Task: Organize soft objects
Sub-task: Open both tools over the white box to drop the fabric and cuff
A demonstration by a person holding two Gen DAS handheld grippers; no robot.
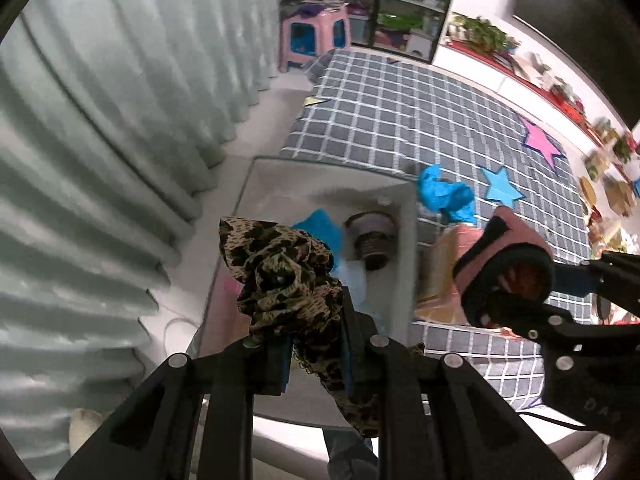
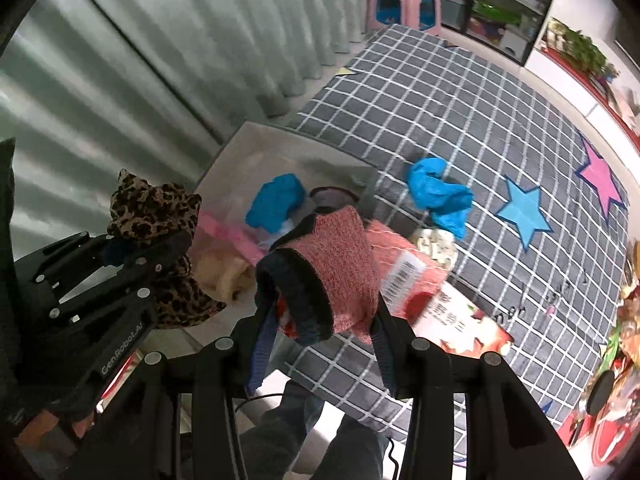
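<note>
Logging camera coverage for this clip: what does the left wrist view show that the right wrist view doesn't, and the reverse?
Only the left wrist view shows the grey ribbed item lying in the clear bin.

Only the right wrist view shows a red printed package and a small white patterned item on the checked mat.

Both show the left hand-held gripper shut on the leopard-print cloth, the right hand-held gripper shut on the pink knit piece, and a loose blue cloth.
</note>
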